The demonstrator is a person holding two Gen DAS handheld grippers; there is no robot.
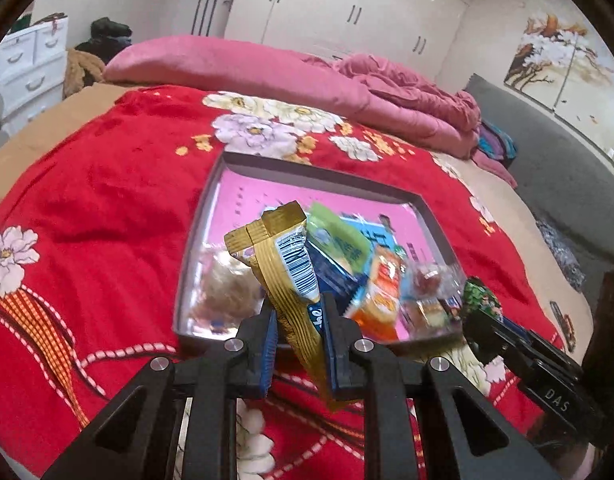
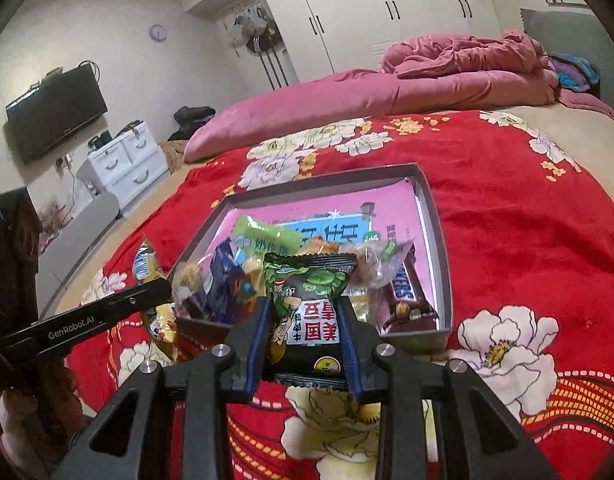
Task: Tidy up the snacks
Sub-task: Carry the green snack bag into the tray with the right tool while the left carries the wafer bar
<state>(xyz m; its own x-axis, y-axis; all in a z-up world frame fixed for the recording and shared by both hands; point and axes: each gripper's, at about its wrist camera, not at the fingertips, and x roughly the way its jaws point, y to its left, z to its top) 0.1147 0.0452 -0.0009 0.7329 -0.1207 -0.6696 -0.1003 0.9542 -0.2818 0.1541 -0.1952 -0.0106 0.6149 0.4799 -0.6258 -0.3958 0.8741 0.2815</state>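
A shallow grey box (image 1: 307, 170) with a pink floor lies on the red flowered blanket and holds several snack packets. My left gripper (image 1: 299, 312) is shut on a gold wrapper snack bar (image 1: 275, 252), held up above the box's near edge. My right gripper (image 2: 305, 312) is shut on a black and green pea snack packet (image 2: 307, 288), lifted over the near rim of the box (image 2: 435, 216). In the left wrist view the right gripper (image 1: 479, 312) shows at the right with the green packet (image 1: 481, 296). The left gripper (image 2: 163, 286) shows at the left in the right wrist view.
The red flowered blanket (image 1: 107, 200) covers the bed, with a pink quilt (image 1: 267, 68) and crumpled pink bedding (image 2: 467, 60) at the far side. White drawers (image 2: 123, 164) and a wall television (image 2: 55, 116) stand beyond the bed's left side. A Snickers bar (image 2: 407, 296) lies in the box.
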